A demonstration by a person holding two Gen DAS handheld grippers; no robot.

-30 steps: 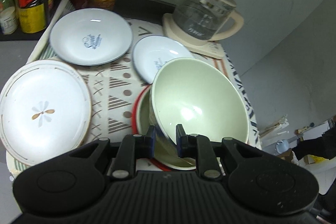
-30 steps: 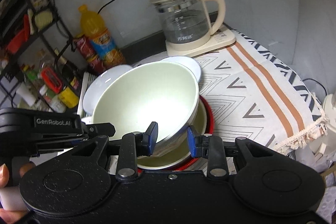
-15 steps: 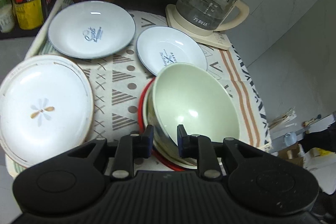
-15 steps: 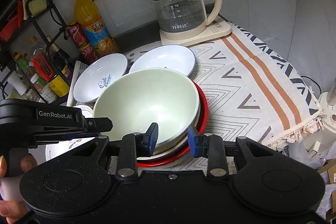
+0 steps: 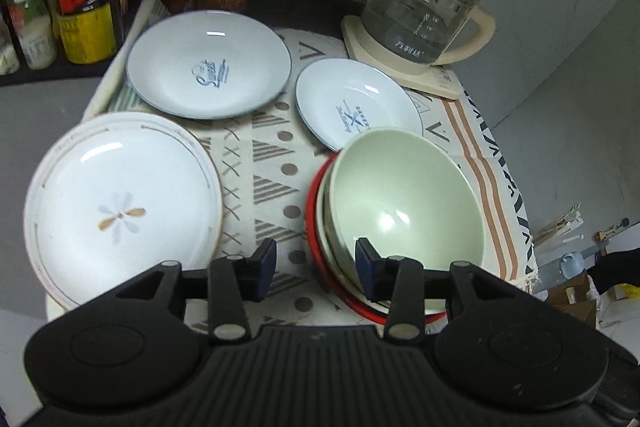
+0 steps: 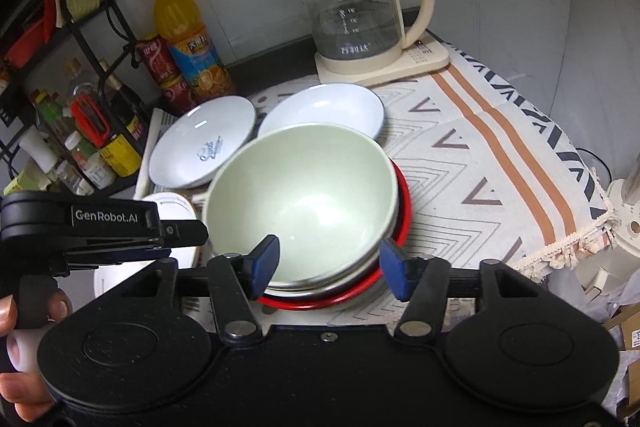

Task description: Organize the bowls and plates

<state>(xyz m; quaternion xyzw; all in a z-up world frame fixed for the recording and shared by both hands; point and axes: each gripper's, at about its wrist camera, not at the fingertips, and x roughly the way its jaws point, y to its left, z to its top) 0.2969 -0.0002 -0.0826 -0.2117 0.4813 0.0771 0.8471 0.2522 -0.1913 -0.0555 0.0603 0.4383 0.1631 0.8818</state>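
Green bowl (image 6: 304, 195) nested in red-rimmed stack (image 6: 402, 215), near rim between spread fingers of right gripper (image 6: 329, 269); left gripper (image 5: 316, 267) wide, rim beside right finger.

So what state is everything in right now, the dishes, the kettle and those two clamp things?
Green bowl: upright, nested on the stack, free.
Red-rimmed dish: bottom of the stack, on the cloth.
Flower plate: flat, empty.
Sweet plate: flat, empty.
Bakery plate: empty, near edge hidden behind the bowl.
Glass kettle: upright on its base, lid on.
Left gripper: open.
Right gripper: open.
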